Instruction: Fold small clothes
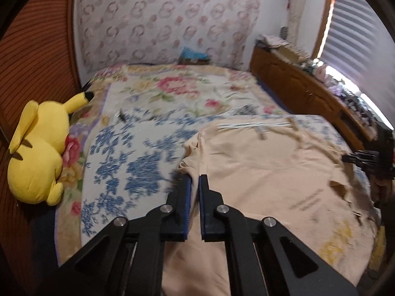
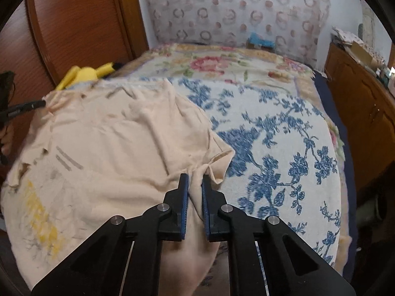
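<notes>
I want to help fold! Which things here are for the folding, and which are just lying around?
For the folding:
- the peach T-shirt
- the left gripper, shut on its edge
- the right gripper, shut on its edge
- the blue-flowered cloth under it

Just lying around:
- the yellow plush toy
- the wooden dresser with clutter on top

One shirt, one plush, two blankets — a blue-flowered and a pink-flowered — and two grippers.
</notes>
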`<action>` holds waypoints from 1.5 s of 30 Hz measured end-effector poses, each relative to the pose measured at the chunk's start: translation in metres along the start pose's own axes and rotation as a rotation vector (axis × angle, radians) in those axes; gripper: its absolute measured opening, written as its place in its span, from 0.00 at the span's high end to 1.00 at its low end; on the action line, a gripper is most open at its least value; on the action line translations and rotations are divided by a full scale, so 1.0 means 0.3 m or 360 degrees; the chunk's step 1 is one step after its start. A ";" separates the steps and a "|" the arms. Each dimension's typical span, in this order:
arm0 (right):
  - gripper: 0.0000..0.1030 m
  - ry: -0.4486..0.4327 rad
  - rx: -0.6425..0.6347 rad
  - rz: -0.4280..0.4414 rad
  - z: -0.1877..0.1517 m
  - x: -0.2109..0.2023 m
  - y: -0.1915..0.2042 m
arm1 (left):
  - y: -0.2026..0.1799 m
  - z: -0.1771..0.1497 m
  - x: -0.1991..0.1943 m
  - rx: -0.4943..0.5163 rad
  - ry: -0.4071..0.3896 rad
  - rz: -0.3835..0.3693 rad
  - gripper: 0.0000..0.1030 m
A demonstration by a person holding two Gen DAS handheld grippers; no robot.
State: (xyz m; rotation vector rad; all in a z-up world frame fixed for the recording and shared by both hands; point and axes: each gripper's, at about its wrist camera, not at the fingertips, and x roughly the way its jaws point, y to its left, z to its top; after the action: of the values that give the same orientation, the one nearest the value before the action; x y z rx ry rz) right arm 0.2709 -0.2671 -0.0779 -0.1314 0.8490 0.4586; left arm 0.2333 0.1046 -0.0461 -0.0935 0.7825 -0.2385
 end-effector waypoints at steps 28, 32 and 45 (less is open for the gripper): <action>0.93 -0.0115 -0.0075 -0.0004 -0.494 -0.632 0.230 | -0.006 -0.617 -0.647 -0.0114 -0.0119 0.0102 0.96; 0.92 -0.0052 -0.0076 0.0011 -0.516 -0.586 0.247 | -0.015 -0.631 -0.638 -0.0105 -0.0109 0.0107 0.93; 0.59 -0.0164 -0.0106 -0.0048 -0.455 -0.622 0.257 | -0.085 -0.513 -0.572 -0.0012 -0.0152 0.0000 0.41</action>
State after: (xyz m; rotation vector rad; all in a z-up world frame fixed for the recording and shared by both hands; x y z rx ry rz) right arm 0.0358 -0.3009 -0.0230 -0.1804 0.7301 0.4615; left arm 0.0025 0.1229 -0.0327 -0.1115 0.6884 -0.2296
